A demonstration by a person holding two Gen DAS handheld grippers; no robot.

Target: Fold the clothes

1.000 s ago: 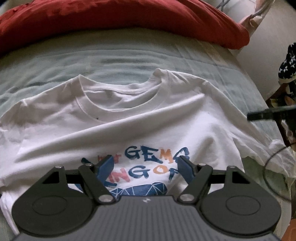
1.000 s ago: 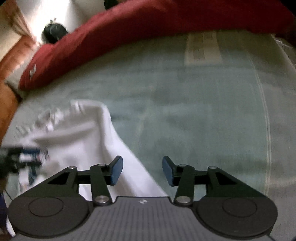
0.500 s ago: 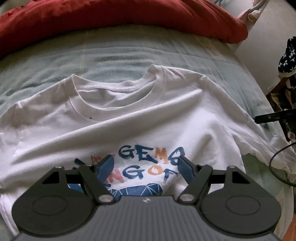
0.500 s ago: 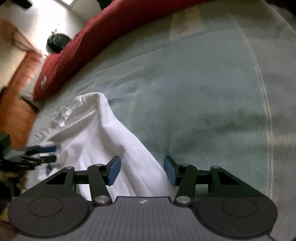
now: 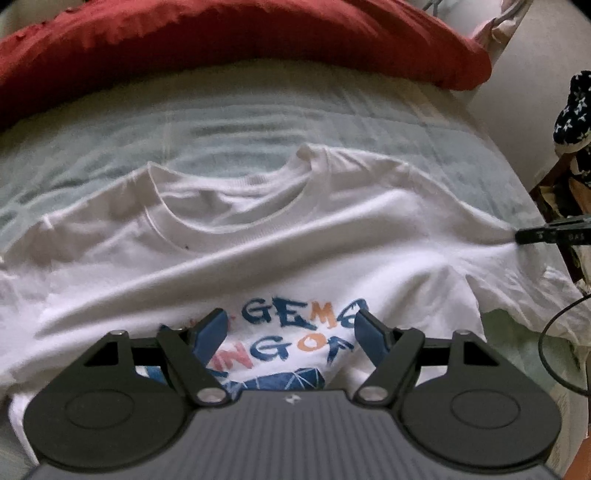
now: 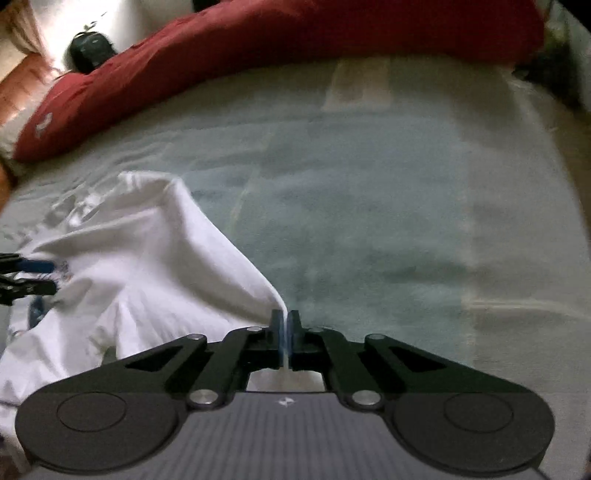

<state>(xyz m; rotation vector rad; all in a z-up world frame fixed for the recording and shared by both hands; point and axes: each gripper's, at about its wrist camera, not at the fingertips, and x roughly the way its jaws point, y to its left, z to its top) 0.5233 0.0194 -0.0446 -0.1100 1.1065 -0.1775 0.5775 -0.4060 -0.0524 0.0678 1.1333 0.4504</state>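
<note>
Moved: our right tongs (image 6: pixel 284 325) snapped together, now clamped on T-shirt (image 5: pixel 332 236) sleeve.
Left tongs (image 5: pixel 290 330): apart, above T-shirt print.

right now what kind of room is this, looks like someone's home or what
Most likely a bedroom in a home: a white t-shirt lies spread on a bed's pale green sheet, with a red duvet bunched along the far edge.

The T-shirt (image 5: pixel 332 236) lies spread on the bed sheet (image 5: pixel 258 122) with its collar toward the blanket (image 5: pixel 221 33) bunched along the far edge, the left gripper (image 5: pixel 288 328) over its print, the right gripper (image 6: pixel 284 325) at its sleeve.
</note>
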